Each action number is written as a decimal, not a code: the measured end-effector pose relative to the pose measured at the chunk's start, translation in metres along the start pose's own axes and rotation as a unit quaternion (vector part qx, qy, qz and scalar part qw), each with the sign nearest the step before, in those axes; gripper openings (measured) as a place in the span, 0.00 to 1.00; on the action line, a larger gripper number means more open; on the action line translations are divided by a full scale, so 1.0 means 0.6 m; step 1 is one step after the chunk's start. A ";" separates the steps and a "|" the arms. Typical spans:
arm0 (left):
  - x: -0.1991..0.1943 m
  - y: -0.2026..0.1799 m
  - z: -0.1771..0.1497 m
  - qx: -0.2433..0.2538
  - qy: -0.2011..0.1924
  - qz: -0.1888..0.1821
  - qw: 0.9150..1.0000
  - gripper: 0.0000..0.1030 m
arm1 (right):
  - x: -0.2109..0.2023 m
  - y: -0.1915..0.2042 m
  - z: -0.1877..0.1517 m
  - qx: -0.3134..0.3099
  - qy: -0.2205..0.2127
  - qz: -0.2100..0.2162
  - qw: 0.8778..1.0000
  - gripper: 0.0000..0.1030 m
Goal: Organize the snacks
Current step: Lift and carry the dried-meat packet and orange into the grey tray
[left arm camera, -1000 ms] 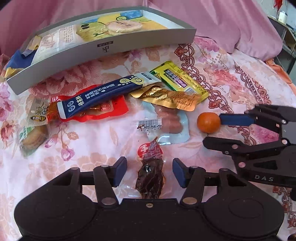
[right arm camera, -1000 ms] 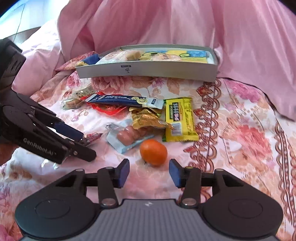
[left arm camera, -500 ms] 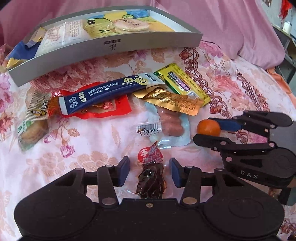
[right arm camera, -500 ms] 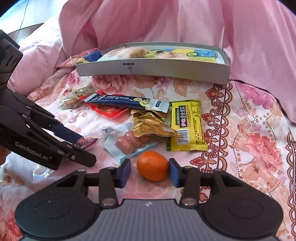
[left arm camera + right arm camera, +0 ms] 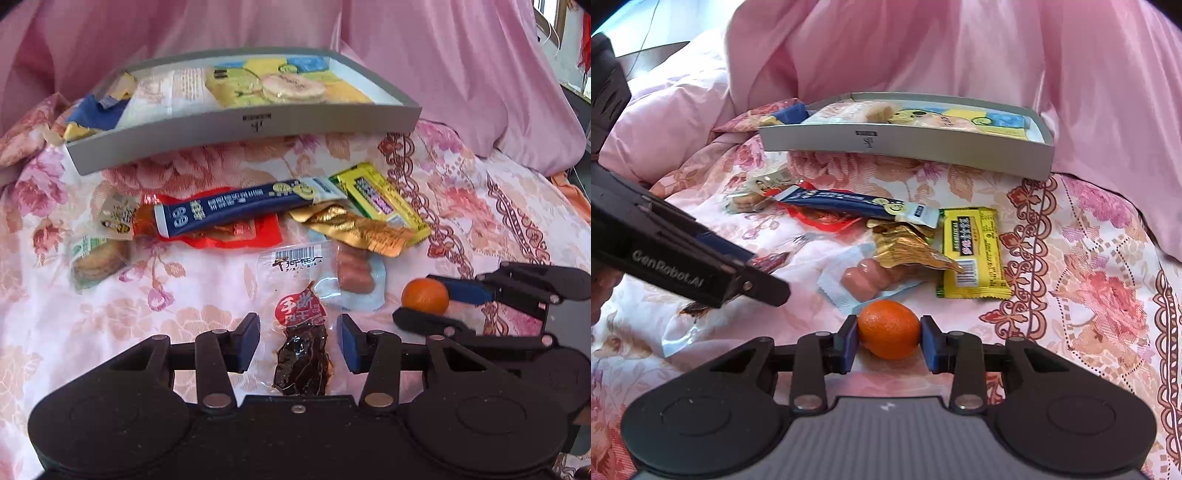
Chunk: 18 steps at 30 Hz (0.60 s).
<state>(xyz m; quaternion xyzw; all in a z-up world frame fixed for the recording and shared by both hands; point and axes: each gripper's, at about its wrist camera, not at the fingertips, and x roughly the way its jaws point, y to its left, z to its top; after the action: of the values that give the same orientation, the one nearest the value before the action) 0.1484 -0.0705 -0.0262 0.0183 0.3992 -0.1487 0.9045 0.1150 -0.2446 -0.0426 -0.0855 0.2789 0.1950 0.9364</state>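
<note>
On a floral bedspread (image 5: 1089,280), the right gripper (image 5: 888,339) has both blue pads pressed against a small orange (image 5: 888,328), at the near edge of a pile of snacks. The left gripper (image 5: 300,343) is spread wide around a clear packet of dark dried meat (image 5: 302,354), apparently not touching it. Farther back lie a yellow bar (image 5: 973,251), a navy stick pack (image 5: 849,203) and a grey tray (image 5: 905,146) already holding snacks.
</note>
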 end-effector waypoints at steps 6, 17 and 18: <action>-0.014 0.001 0.017 -0.003 -0.025 0.005 1.000 0.46 | -0.009 0.006 0.010 -0.006 -0.014 0.002 1.000 0.38; -0.038 0.009 0.078 -0.010 -0.070 0.007 0.997 0.46 | -0.022 -0.001 0.056 -0.012 -0.042 0.000 0.999 0.38; -0.040 0.010 0.085 -0.011 -0.075 0.007 0.997 0.46 | -0.022 -0.002 0.062 -0.013 -0.044 0.000 0.999 0.38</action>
<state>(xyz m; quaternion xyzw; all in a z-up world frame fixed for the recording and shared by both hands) 0.1714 -0.0661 0.0253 -0.0006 0.3315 -0.1392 0.9331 0.1234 -0.2401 -0.0042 -0.0887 0.2350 0.2021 0.9466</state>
